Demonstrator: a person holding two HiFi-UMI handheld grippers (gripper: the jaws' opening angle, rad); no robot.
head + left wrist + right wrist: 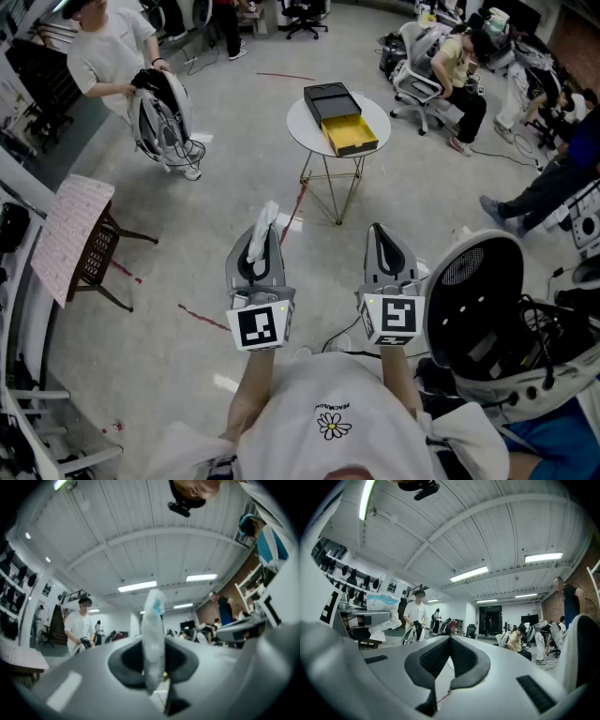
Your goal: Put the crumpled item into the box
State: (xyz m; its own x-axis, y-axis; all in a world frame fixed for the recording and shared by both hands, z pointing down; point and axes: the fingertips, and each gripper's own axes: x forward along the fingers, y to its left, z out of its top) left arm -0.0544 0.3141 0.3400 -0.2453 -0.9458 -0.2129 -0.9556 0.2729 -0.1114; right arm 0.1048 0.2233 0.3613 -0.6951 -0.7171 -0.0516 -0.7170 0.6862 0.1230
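Observation:
In the head view my left gripper (262, 234) is shut on a white crumpled item (267, 220), whose end sticks up beyond the jaw tips. The left gripper view has the same item (152, 639), white with a blue patch, pinched upright between the dark pads. My right gripper (378, 231) is held level beside it, shut and with nothing in it; its pads (464, 660) meet. The box (340, 117), black with a yellow tray pulled out, lies on a round white table (305, 127) some way ahead across the floor.
A wooden chair with a pink sheet (73, 234) stands at the left. Close at my right is a black and white office chair (483, 309). A person holding a backpack (159, 112) stands far left. Seated people (455, 70) are at the back right. Red tape marks (202, 317) cross the grey floor.

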